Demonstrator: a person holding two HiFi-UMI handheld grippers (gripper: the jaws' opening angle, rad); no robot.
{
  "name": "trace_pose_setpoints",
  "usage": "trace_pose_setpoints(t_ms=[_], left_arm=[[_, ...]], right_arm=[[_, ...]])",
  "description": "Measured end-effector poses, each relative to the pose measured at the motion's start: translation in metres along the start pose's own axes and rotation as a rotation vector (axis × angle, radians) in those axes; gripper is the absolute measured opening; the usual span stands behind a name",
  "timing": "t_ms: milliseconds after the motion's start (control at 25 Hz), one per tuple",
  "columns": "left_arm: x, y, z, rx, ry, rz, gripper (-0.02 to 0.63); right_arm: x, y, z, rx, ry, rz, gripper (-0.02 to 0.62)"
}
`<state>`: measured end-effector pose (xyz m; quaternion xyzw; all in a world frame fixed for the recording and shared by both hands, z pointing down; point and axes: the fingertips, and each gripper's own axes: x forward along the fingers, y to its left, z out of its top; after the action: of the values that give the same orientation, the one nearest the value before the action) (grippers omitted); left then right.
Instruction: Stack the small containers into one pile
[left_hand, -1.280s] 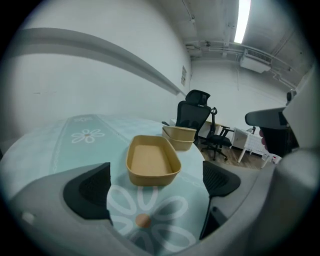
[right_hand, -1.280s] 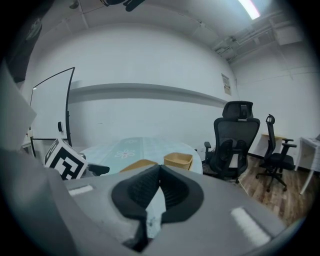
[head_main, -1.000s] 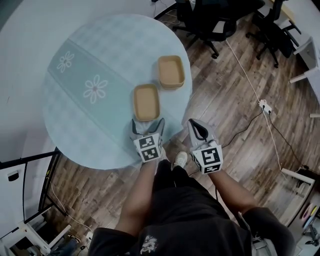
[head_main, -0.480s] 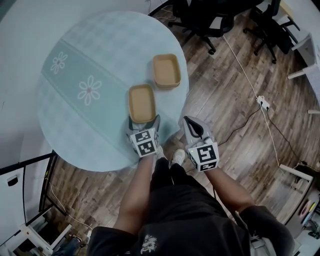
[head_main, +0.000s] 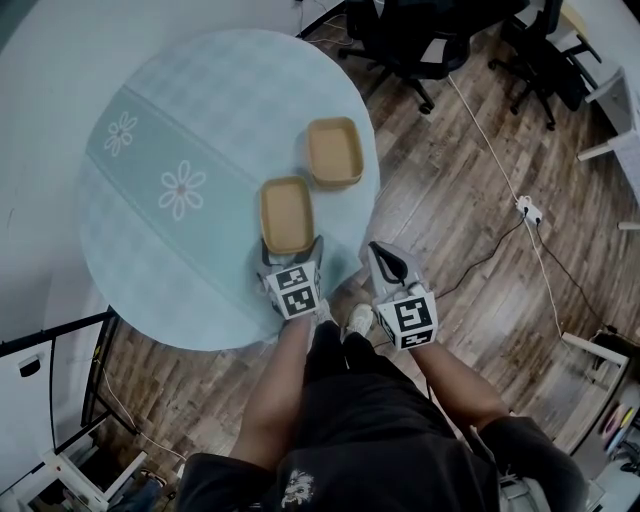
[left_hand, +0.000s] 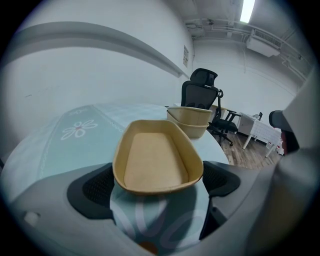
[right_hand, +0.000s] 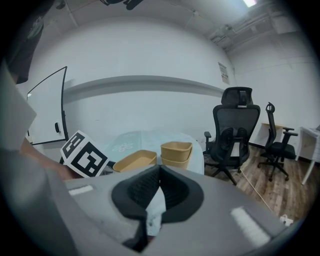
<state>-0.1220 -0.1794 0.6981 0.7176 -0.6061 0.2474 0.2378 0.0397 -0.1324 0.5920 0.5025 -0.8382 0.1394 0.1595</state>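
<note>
The lone tan container (head_main: 286, 215) lies on the round table (head_main: 200, 90) straight ahead of the left gripper (head_main: 292, 248), long axis pointing away. Its near end sits between jaws that are spread and not yet pinching. The nested pair (head_main: 333, 152) waits just beyond, near the table's edge. The right gripper (head_main: 380, 255), clenched on nothing, hangs off the table over the wood floor (head_main: 450, 200).

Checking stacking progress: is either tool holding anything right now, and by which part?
Right tool: shut, empty. Left tool straddles the near end of the single container, which rests on the table; whether it grips cannot be told.
</note>
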Motion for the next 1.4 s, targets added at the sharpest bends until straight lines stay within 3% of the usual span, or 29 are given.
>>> trace_pose_setpoints(t_ms=[1040,1400], left_arm=[[-0.035,0.015,0.024,-0.017,-0.148,0.009,0.494],[-0.058,0.023,0.049,-0.024,-0.211,-0.009,0.492]], right_arm=[[-0.006,0.016,0.008,-0.017,-0.019,0.009,0.002],[-0.006,0.026,0.030,-0.025,-0.058,-0.011,0.002]])
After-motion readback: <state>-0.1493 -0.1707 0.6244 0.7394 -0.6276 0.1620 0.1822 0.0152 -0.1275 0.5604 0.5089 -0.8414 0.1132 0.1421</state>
